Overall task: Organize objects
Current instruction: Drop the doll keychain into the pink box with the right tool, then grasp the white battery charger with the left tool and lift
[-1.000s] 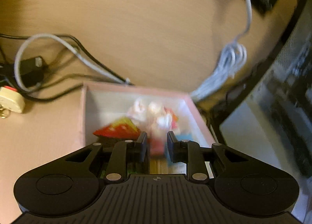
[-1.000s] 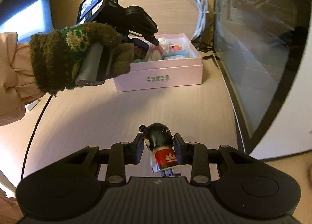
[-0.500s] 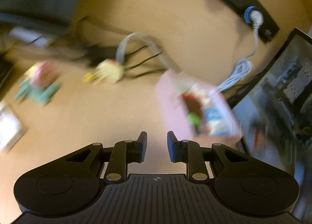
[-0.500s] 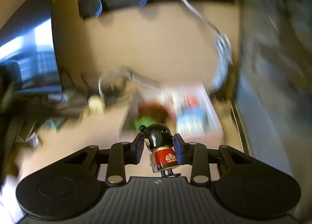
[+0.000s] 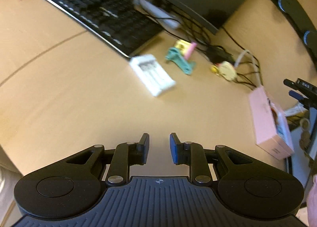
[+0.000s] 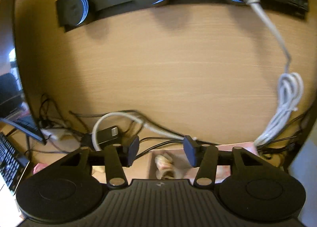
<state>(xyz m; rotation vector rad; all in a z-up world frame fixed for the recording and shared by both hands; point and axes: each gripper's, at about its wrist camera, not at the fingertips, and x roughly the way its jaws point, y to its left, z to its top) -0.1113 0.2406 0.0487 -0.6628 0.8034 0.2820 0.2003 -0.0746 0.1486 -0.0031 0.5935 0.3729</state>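
Right tongs (image 6: 160,151) are held spread and empty above the pink box (image 6: 233,145); left tongs (image 5: 159,147) are parted, empty, over the tabletop (image 5: 79,92).

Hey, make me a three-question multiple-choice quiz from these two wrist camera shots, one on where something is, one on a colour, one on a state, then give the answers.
1. In the left wrist view, where does the white battery charger lie?
A. Inside the pink box
B. On the desk beside the near end of the black keyboard
C. Between the gripper's fingers

2. What colour is the box that holds the toys?
A. Pink
B. Green
C. Black

3. In what state is the right gripper?
A. Shut on a doll
B. Shut on a cable
C. Open, with nothing between its fingers

Answers:
1 B: the charger rests on bare desk just past the keyboard's corner.
2 A: its walls are pale pink in both views.
3 C: the fingers stand wide apart above the box, nothing between them.
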